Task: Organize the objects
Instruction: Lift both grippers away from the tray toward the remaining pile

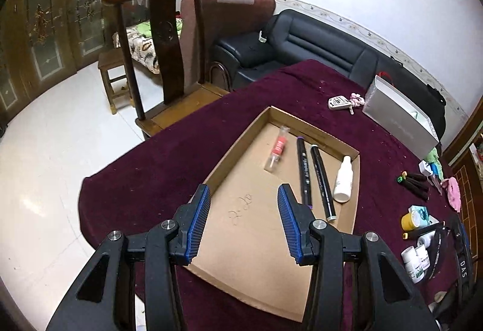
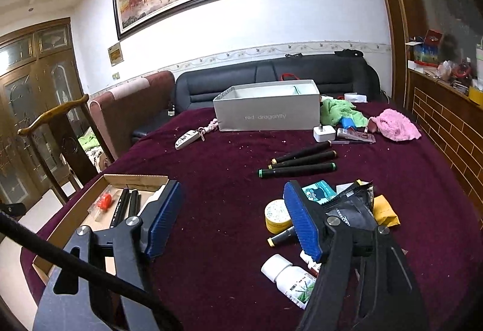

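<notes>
A shallow cardboard tray (image 1: pixel 247 177) lies on the maroon tablecloth. Inside it are a clear tube with a red label (image 1: pixel 276 149), two black markers (image 1: pixel 303 171) and a white bottle (image 1: pixel 344 178). My left gripper (image 1: pixel 244 195) hangs open over the tray's bare floor, holding nothing. My right gripper (image 2: pixel 232 189) is open over the cloth, empty, with the tray (image 2: pixel 135 179) to its left. To its right lie a yellow tin (image 2: pixel 276 216), a yellow-capped marker (image 2: pixel 280 237), white bottles (image 2: pixel 286 276) and a black pouch (image 2: pixel 350 210). Three black markers (image 2: pixel 302 163) lie farther back.
A grey open box (image 2: pixel 268 110) stands at the far side, with a key fob (image 2: pixel 188 139), a white charger (image 2: pixel 324 133), a green cloth (image 2: pixel 338 110) and a pink cloth (image 2: pixel 395 124) nearby. A wooden chair (image 1: pixel 169 59) stands at the table's left edge. A black sofa lies behind.
</notes>
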{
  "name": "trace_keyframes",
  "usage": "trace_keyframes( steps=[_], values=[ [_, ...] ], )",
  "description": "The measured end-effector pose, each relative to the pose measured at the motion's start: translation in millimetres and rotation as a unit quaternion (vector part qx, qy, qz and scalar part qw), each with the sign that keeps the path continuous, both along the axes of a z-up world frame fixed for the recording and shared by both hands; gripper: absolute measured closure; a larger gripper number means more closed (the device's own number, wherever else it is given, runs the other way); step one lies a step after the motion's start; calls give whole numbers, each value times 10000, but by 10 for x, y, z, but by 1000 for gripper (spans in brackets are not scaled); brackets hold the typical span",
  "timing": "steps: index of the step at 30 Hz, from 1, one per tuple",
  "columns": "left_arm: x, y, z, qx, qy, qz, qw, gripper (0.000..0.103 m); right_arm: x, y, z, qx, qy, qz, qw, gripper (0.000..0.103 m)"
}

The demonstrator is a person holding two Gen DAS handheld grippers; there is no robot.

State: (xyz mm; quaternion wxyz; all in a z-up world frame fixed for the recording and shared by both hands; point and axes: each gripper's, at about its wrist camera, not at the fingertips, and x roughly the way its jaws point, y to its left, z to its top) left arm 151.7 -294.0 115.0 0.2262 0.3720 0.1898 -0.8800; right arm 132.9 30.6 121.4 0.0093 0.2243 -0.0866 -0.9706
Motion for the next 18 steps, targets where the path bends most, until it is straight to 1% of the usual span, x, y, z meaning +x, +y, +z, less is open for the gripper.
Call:
trace_keyframes(
  steps=[4, 7, 11, 14, 16, 17, 18],
  values=[
    [-44, 32, -21, 56, 84, -114, 9999, 62, -21, 13, -16, 17, -34, -37, 10000, 33],
    [-60, 68, 2, 90, 222, -217, 9995, 62, -42, 53, -35, -69, -82, -48, 9999, 33],
    [-60, 126, 46, 317, 482, -465, 9972, 62, -58, 125, -57, -201, -122, -85, 9997, 33],
    [-34, 218, 131, 549, 762, -800, 9924, 62, -77, 188, -76, -349, -147, -113, 9992, 33],
    [-17, 302, 222, 547, 933, -1048, 9886, 62, -109, 241, -108, -462, -206, -154, 9986, 33],
    [-14, 357, 266, 524, 1025, -1207, 9860, 60, -133, 268, -131, -515, -256, -178, 9982, 33],
    [-15, 434, 315, 480, 1134, -1420, 9822, 56, -157, 296, -156, -572, -312, -208, 9977, 33]
  ],
)
